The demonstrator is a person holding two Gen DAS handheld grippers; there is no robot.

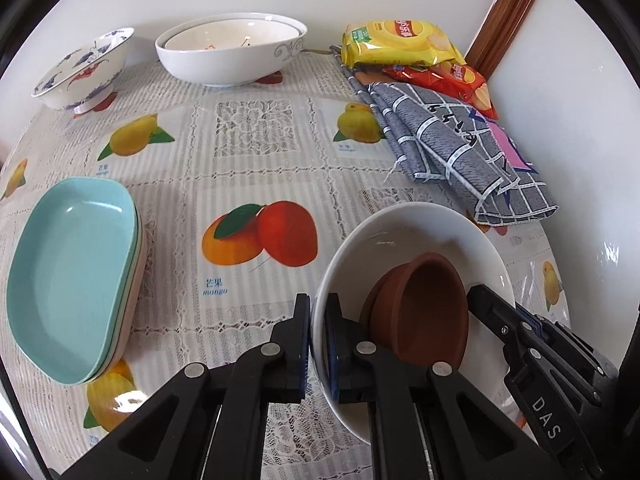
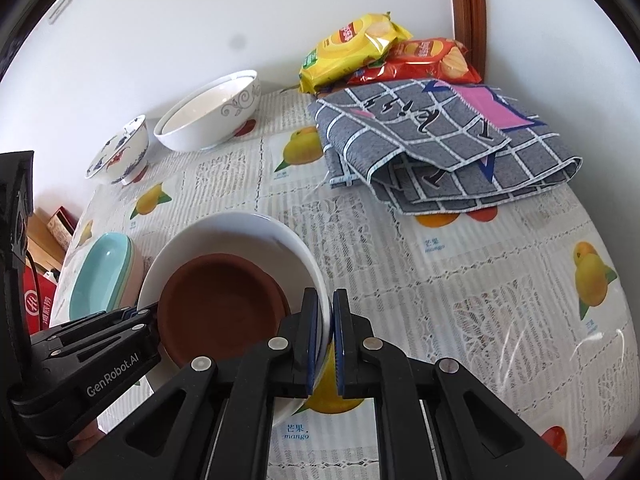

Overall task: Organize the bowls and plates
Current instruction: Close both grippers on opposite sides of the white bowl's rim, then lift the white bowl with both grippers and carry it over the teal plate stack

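A white bowl [image 1: 420, 228] [image 2: 240, 232] with two stacked brown clay dishes [image 1: 424, 304] [image 2: 216, 300] inside is held tilted between both grippers. My left gripper [image 1: 318, 332] is shut on the bowl's left rim and shows in the right wrist view at the lower left [image 2: 132, 316]. On the opposite rim my right gripper [image 2: 326, 328] is shut too, seen in the left wrist view at the right [image 1: 500, 320]. A stack of teal and pink oval plates [image 1: 68, 280] [image 2: 100, 276] lies to the left of the bowl.
At the back stand two nested large white bowls [image 1: 232, 56] [image 2: 208, 116] and a blue-flowered bowl [image 1: 80, 68] [image 2: 120, 152]. A folded grey checked cloth [image 1: 452, 148] [image 2: 440, 140] and yellow and red snack bags [image 1: 400, 44] [image 2: 352, 48] lie back right by the wall. The fruit-print tablecloth [image 1: 256, 152] covers the table.
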